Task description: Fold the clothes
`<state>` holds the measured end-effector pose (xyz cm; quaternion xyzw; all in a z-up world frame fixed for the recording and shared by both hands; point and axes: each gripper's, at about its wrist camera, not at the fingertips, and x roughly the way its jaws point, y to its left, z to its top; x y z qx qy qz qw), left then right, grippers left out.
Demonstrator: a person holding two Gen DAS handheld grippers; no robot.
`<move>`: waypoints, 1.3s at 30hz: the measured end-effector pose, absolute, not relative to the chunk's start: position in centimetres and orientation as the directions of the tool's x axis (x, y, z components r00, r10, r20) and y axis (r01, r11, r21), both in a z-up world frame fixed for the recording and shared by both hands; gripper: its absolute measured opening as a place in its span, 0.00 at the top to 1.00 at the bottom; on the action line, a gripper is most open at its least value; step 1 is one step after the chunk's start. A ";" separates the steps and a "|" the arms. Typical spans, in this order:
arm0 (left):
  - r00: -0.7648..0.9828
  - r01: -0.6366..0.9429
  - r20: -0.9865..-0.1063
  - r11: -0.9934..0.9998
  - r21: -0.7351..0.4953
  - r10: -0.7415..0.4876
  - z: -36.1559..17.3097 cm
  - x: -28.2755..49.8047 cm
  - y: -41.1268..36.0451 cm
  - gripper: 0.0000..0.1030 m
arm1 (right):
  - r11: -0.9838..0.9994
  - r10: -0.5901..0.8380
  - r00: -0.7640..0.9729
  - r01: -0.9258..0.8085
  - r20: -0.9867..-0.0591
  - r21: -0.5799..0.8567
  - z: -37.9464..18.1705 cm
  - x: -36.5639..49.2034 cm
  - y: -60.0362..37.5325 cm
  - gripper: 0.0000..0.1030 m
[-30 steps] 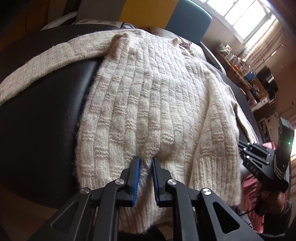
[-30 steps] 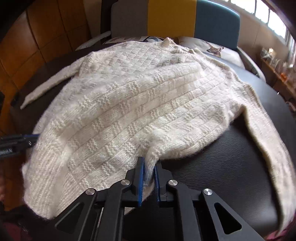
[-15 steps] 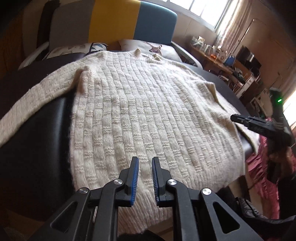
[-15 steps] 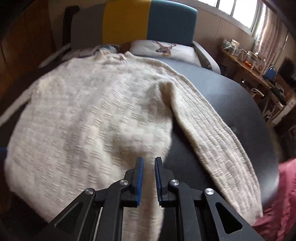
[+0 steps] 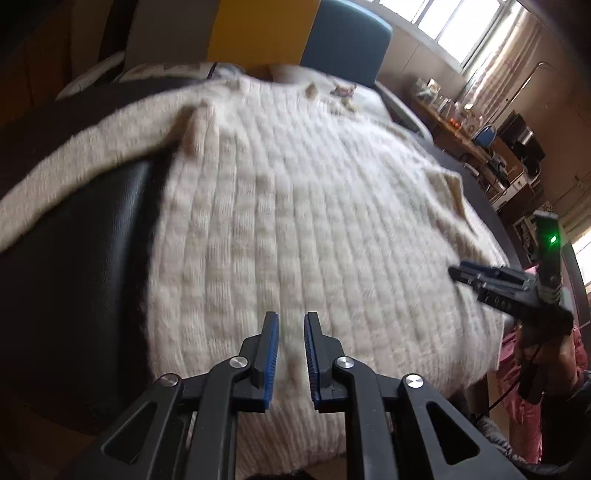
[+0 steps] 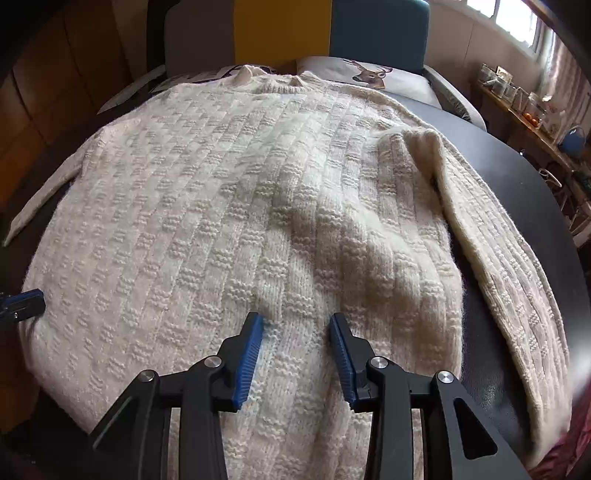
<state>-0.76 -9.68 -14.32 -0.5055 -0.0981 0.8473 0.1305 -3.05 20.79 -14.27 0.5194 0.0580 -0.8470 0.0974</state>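
A cream knitted sweater (image 6: 236, 206) lies spread flat on a dark table (image 6: 509, 177), collar at the far side, and it also shows in the left wrist view (image 5: 295, 206). Its hem hangs over the near edge. One sleeve (image 6: 509, 266) lies along the right, the other sleeve (image 5: 74, 177) stretches left. My left gripper (image 5: 290, 325) hovers over the hem on the left side, jaws narrowly apart, empty. My right gripper (image 6: 296, 323) is wide open over the hem on the right side, holding nothing; it also shows in the left wrist view (image 5: 465, 275).
A chair with grey, yellow and blue back panels (image 6: 280, 33) stands beyond the table, with a deer-print cushion (image 6: 369, 74). A cluttered shelf (image 6: 532, 107) runs along the right under the windows. Pink cloth (image 5: 517, 354) shows beyond the table's right edge.
Both grippers have let go of the hem and pulled back. The sweater now lies flatter. My right gripper's jaws have opened wide; the left ones have opened slightly.
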 end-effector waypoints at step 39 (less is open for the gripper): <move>-0.145 -0.376 -0.788 -0.770 -0.516 0.599 -16.1 -42.6 6.8 0.67 | -0.888 -0.447 -0.508 0.349 -0.736 0.299 -16.6 -26.2 21.7 0.31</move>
